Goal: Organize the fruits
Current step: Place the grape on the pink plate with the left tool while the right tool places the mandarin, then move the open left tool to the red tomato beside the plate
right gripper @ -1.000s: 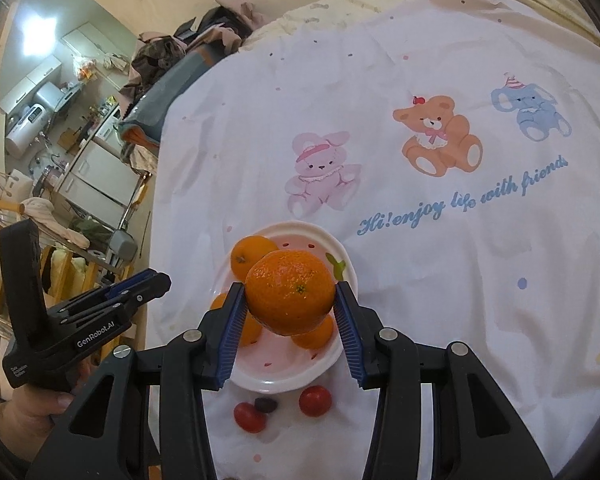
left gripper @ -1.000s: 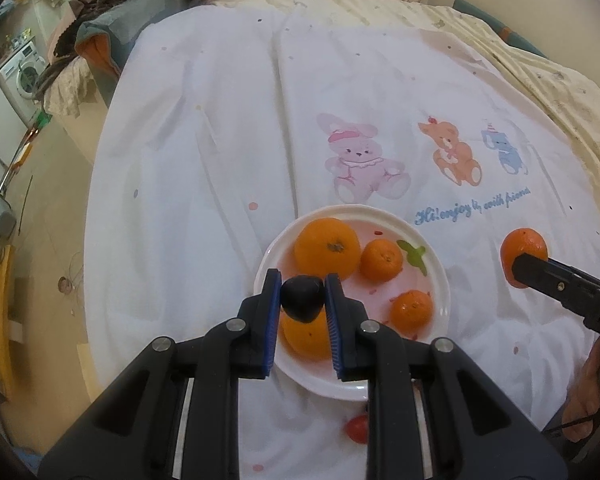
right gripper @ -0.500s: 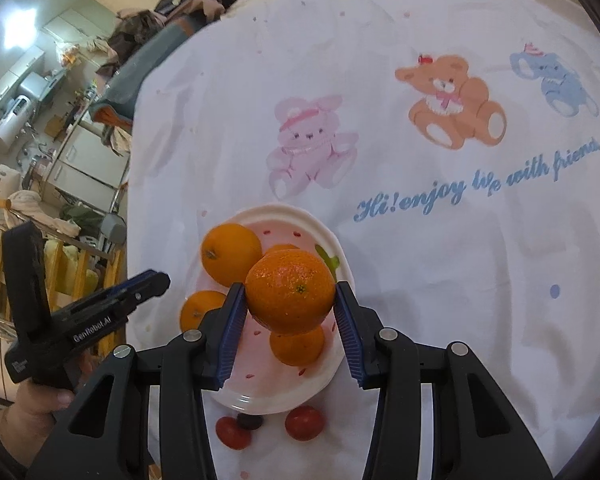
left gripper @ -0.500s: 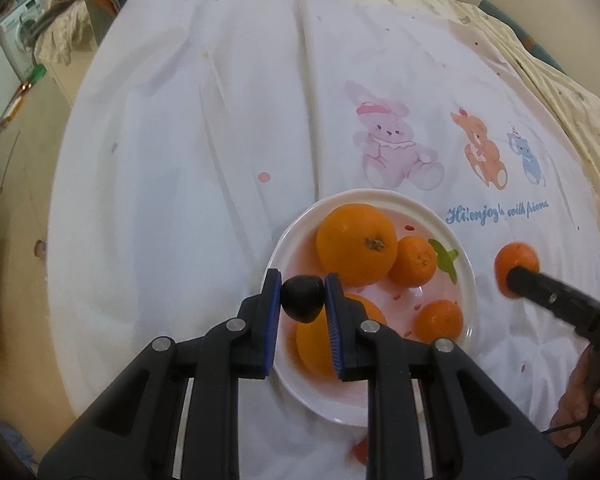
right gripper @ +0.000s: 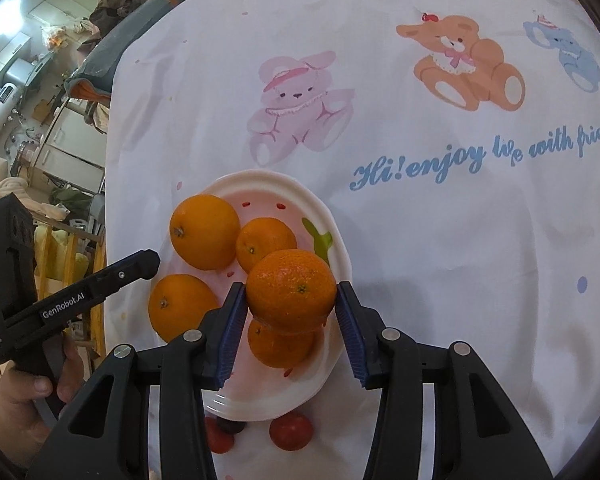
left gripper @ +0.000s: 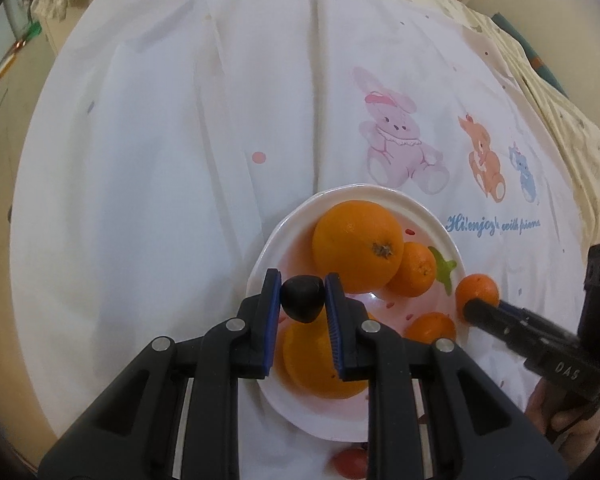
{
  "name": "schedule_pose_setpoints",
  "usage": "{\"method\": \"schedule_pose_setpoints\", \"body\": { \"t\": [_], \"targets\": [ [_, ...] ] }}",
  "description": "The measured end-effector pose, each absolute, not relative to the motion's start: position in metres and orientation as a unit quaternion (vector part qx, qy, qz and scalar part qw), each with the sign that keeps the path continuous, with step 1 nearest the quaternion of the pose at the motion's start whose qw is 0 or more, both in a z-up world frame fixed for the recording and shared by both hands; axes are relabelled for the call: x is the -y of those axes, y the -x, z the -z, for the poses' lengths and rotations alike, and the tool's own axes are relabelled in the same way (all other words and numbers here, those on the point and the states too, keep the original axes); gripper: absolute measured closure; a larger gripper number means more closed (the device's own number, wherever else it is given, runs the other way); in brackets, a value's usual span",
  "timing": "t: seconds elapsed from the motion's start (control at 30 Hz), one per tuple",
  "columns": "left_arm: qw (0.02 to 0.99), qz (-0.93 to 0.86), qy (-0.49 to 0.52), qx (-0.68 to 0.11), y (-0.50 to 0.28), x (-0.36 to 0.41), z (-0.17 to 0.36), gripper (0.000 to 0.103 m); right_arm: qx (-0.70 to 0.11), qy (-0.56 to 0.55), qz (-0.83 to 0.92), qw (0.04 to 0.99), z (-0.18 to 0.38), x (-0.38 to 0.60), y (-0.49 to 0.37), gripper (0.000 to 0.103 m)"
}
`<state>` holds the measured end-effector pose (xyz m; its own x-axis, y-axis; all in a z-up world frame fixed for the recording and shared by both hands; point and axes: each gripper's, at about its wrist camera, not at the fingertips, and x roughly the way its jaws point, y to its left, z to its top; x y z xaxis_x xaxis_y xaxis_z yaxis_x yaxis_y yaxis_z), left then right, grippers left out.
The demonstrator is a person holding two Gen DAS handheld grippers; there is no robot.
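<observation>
A white plate (left gripper: pixel 290 236) (right gripper: pixel 260 182) with red specks lies on the printed cloth and carries several oranges, the biggest (left gripper: pixel 357 246) (right gripper: pixel 204 230) at its far side. My left gripper (left gripper: pixel 302 294) is shut on a small dark fruit (left gripper: pixel 302 298) just above the plate's near left rim. My right gripper (right gripper: pixel 291 296) is shut on a mandarin (right gripper: pixel 291 289) (left gripper: pixel 476 287) and hangs low over the plate's near right part, above another mandarin (right gripper: pixel 278 346). In the right wrist view the left gripper (right gripper: pixel 150 258) shows at the plate's left edge.
Two red cherry tomatoes (right gripper: pixel 291 432) (right gripper: pixel 219 438) and a dark fruit (right gripper: pixel 230 426) lie on the cloth just before the plate. The white cloth (left gripper: pixel 180 160) bears cartoon animals and blue lettering. Its left edge drops to a cluttered room; hands (right gripper: pixel 20 396) hold both gripper handles.
Both grippers have come down toward the plate with their fruit still clamped, so the plate looks larger in both views. The right gripper's mandarin now sits over the plate's right rim.
</observation>
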<state>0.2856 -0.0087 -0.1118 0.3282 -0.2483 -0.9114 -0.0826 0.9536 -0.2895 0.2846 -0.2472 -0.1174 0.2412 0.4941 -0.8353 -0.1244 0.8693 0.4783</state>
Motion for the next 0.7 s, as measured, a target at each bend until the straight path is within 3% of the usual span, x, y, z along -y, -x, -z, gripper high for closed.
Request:
{"method": "schedule_pose_setpoints", "body": {
  "t": [0.13, 0.2, 0.27, 0.3, 0.37, 0.7],
  "targets": [
    [0.799, 0.054, 0.147, -0.581, -0.287, 0.007, 0.112, 0.084, -0.584, -0.156, -0.200, 0.771, 0.118, 0.246, -0.284, 0.054],
    [0.798, 0.052, 0.148, -0.581, -0.288, 0.006, 0.112, 0.079, -0.585, -0.159, -0.200, 0.769, 0.119, 0.246, -0.285, 0.054],
    [0.802, 0.048, 0.146, -0.578, -0.287, 0.006, 0.110, 0.051, -0.591, -0.164, -0.198, 0.764, 0.120, 0.246, -0.286, 0.054],
    [0.805, 0.045, 0.145, -0.573, -0.285, 0.006, 0.109, 0.048, -0.592, -0.168, -0.197, 0.763, 0.121, 0.247, -0.286, 0.047],
    [0.814, 0.041, 0.137, -0.563, -0.284, 0.007, 0.105, 0.046, -0.584, -0.174, -0.197, 0.768, 0.118, 0.247, -0.286, 0.033],
    [0.823, 0.034, 0.107, -0.557, -0.281, 0.009, 0.097, 0.046, -0.563, -0.167, -0.188, 0.788, 0.103, 0.253, -0.287, 0.032]
  ]
}}
